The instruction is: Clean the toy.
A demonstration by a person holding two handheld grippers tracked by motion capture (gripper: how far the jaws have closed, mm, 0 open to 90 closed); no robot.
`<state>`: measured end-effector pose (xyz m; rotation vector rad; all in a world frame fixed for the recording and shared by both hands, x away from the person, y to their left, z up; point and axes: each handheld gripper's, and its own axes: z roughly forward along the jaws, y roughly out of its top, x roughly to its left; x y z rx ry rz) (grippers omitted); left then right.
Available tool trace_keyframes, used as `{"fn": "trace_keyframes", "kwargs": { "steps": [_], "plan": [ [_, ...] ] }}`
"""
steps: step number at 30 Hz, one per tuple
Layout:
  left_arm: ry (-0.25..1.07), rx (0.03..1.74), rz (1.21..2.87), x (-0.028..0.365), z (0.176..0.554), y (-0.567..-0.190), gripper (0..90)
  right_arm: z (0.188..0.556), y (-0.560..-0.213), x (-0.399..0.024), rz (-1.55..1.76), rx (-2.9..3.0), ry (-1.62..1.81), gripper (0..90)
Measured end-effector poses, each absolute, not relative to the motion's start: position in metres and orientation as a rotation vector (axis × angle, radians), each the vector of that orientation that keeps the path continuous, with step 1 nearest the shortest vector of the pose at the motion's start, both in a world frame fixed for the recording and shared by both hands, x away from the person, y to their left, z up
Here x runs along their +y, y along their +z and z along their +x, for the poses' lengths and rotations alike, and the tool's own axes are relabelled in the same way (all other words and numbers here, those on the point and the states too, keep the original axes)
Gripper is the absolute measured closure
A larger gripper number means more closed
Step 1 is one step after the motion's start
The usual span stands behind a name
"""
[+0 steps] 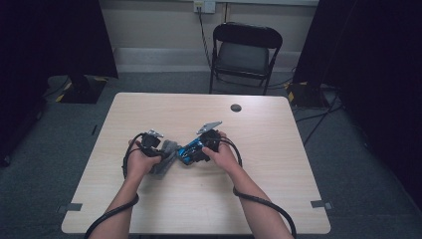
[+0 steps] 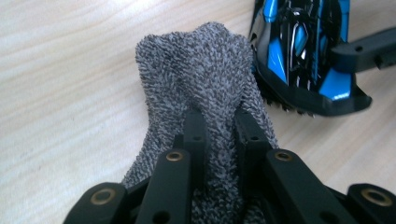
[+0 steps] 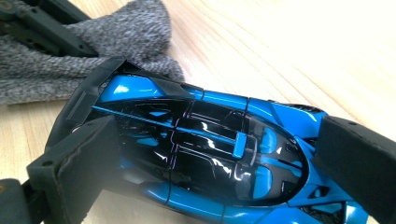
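Table (image 1: 278, 149): pale wood, bare along the near edge and across the right half and far side.
Left gripper (image 1: 158, 152): lower left of centre, jaws pinched together on the grey cloth (image 2: 205, 84).
Cloth: bunched on the tabletop, its far end just beside the toy car (image 3: 210, 154).
Right gripper (image 1: 198, 152): centre, pads clamped on the car's two sides.
Car: blue and black, at mid-table, well clear of every edge.
Chair (image 1: 245, 52): beyond the far edge, top centre.
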<state>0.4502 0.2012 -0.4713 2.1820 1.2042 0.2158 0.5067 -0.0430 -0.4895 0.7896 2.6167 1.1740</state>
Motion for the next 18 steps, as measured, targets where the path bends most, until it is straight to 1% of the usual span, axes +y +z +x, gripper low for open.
{"fn": "trace_keyframes", "kwargs": {
  "steps": [8, 13, 18],
  "plan": [
    [0.193, 1.186, 2.152, 0.210, 0.430, -0.473, 77.8, 0.507, -0.490, -0.043, 0.790, 2.617, 1.175, 0.0],
    [0.182, 1.210, 2.131, 0.224, 0.422, -0.467, 77.9, 0.507, -0.490, -0.043, 0.791, 2.614, 1.178, 0.0],
    [0.228, 1.238, 2.063, 0.238, 0.426, -0.457, 77.8, 0.506, -0.490, -0.044, 0.792, 2.609, 1.185, 0.0]
  ]
}}
